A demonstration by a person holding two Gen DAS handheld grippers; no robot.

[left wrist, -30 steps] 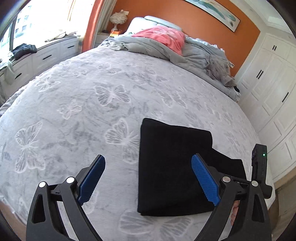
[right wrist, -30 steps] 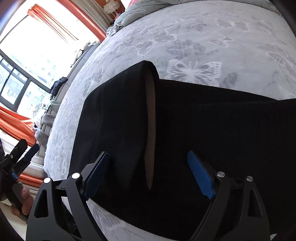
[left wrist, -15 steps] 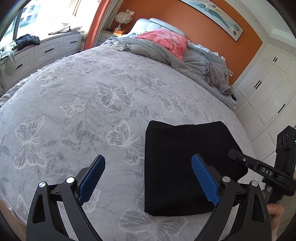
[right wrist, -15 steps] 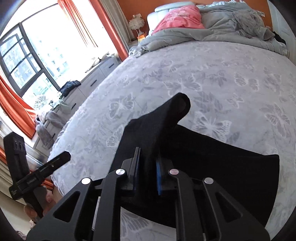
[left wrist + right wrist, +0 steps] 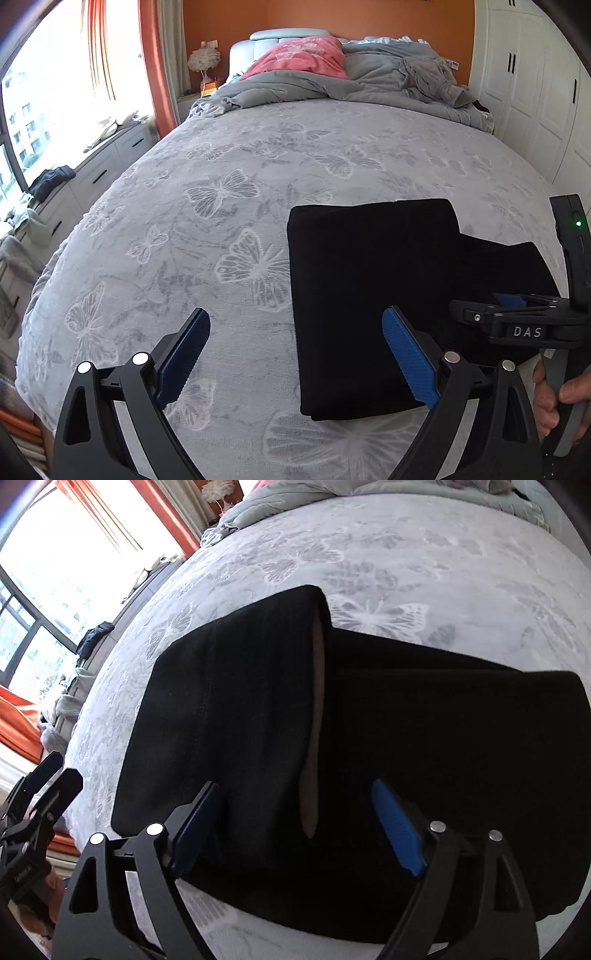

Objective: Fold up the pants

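Observation:
Black pants [image 5: 373, 291] lie folded into a thick rectangle on the grey butterfly bedspread [image 5: 229, 206], near the bed's front right. My left gripper [image 5: 295, 354] is open and empty, low over the bedspread at the pants' left edge. My right gripper [image 5: 295, 827] is open, just above the near edge of the pants [image 5: 406, 716]; a folded upper layer with a tan inner lining [image 5: 314, 738] lies on the left part. The right gripper also shows in the left wrist view [image 5: 517, 317], over the pants' right side.
A rumpled grey duvet [image 5: 332, 88] and a pink pillow [image 5: 299, 55] lie at the bed's head. White wardrobes [image 5: 535, 92] stand on the right. A low drawer unit [image 5: 103, 173] with clothes on it runs under the window on the left.
The right gripper was shut on a raised part of the pants half a second ago; now it is open and the layer lies flat. The left gripper view has swung toward the bed's head.

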